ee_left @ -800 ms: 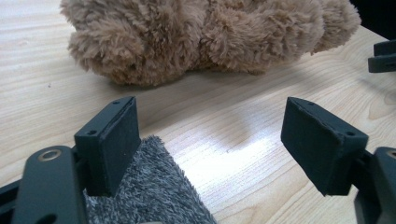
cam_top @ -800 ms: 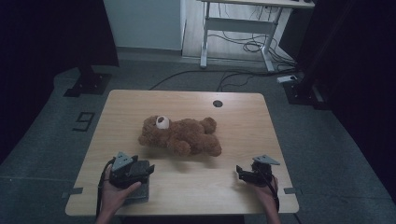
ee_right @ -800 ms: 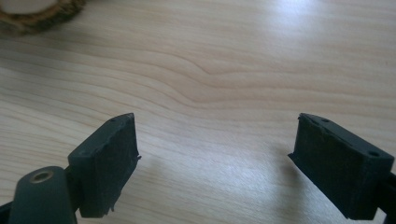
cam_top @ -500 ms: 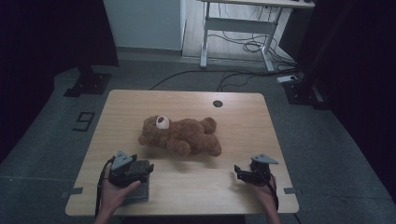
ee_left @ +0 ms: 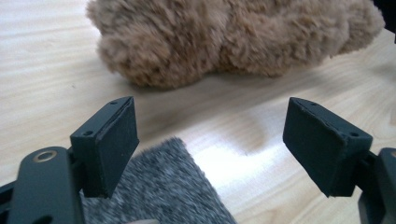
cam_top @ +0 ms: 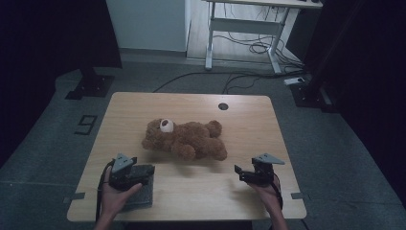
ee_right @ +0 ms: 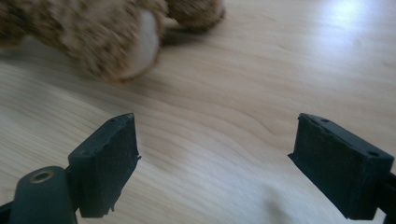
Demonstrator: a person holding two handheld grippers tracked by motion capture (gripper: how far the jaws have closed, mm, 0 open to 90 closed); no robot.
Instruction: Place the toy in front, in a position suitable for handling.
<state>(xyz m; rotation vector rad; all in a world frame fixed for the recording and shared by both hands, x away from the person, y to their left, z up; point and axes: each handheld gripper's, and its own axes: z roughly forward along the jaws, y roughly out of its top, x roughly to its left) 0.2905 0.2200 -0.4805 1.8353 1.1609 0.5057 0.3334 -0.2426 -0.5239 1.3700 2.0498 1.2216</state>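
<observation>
**Both grippers wait in front of the bear – nothing is grasped yet**

The brown plush teddy bear [cam_top: 184,139] lies on its side in the middle of the light wooden table [cam_top: 239,120], its head toward the left. The left gripper [cam_top: 143,171] rests near the front edge, above a grey felt pad [cam_top: 139,196]; its fingers [ee_left: 109,140] stand wide apart and hold nothing. The right gripper [cam_top: 242,173] sits at the front right, fingers [ee_right: 105,161] also wide open and empty, pointing toward the bear. Both are near the toy but apart from it – the reaching and the grasp seem still to be done.
</observation>
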